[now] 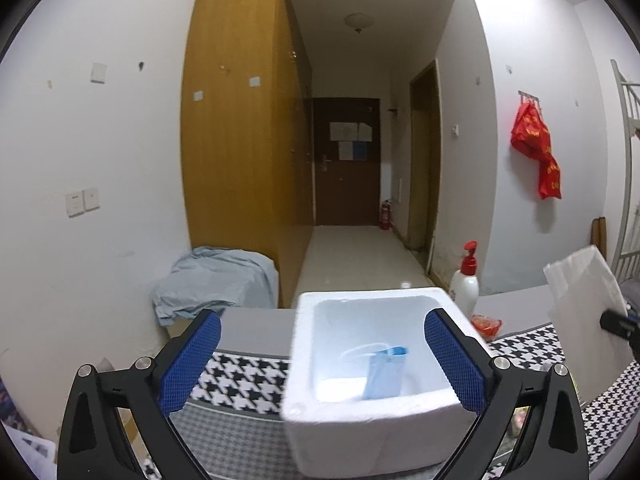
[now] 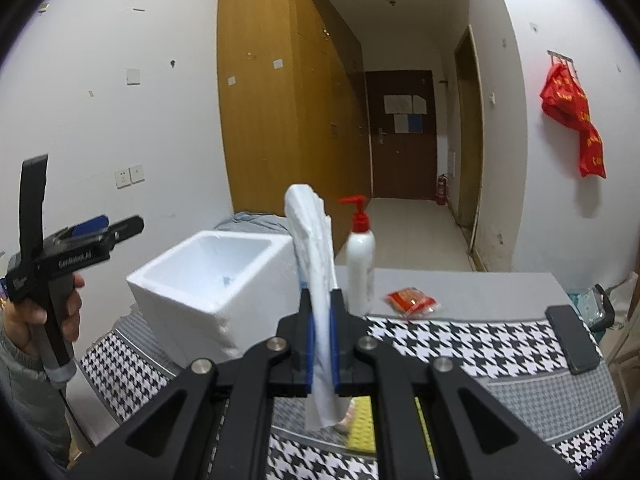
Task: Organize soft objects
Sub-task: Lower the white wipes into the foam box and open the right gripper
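Observation:
A white foam box [image 1: 372,380] stands on the houndstooth cloth, open at the top; a blue face mask pack [image 1: 384,374] lies inside it. My left gripper [image 1: 320,360] is open and empty, its blue pads either side of the box, held above it. It shows from the side in the right wrist view [image 2: 108,226]. My right gripper [image 2: 322,332] is shut on a white soft pack [image 2: 316,248], held upright to the right of the foam box [image 2: 208,288]. The pack also shows in the left wrist view [image 1: 584,308].
A white pump bottle with a red top [image 2: 360,264] stands behind the box. A red snack packet [image 2: 410,299] lies beside it. A black phone [image 2: 572,340] lies at the right on the cloth. A yellow item [image 2: 362,424] lies under my right gripper. Blue-grey cloth [image 1: 212,284] lies heaped at the left.

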`<state>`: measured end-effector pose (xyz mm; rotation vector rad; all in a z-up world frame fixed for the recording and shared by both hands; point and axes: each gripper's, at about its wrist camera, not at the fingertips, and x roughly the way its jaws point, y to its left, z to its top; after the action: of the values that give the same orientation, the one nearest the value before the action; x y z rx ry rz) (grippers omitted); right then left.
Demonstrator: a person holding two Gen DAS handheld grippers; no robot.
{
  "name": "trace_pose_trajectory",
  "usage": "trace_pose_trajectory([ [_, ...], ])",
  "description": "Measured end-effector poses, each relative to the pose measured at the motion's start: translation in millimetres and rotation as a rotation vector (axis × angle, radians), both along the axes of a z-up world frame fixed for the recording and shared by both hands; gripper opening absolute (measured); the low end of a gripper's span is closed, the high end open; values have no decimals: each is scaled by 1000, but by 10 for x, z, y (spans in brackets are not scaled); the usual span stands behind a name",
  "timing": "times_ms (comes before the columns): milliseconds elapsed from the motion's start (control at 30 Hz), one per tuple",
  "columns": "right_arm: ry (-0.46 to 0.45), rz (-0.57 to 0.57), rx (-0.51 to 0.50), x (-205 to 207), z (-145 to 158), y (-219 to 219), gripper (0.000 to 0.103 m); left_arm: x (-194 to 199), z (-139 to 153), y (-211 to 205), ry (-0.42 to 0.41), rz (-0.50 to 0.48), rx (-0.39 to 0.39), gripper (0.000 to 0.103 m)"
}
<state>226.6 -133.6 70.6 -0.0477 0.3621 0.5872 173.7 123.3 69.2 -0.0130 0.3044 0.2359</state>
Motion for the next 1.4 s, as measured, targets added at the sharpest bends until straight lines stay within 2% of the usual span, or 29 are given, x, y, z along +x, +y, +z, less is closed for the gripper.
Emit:
trace_pose_trajectory([
  [300,-14,42,-15,43,184,346,9,-226,-95,216,2,62,23,102],
  [667,-42,119,-40,126,379,833,9,-475,-330,336,-6,91,-29,102],
  [933,-24,196,-51,176,384,1243,9,-526,-527,371,25,88,-70,102],
  [1100,-24,208,-68,253,366,1414,9,-581,-598,409,32,91,-93,102],
  [1267,20,206,-97,397,253,1541,10,-650,-643,439,25,98,-125,102],
  [1333,36,206,-99,430,220,1572,23,-675,-656,438,20,101,-126,102],
  [1400,52,222,-90,445,196,1593,71,-690,-667,427,17,107,-115,102],
])
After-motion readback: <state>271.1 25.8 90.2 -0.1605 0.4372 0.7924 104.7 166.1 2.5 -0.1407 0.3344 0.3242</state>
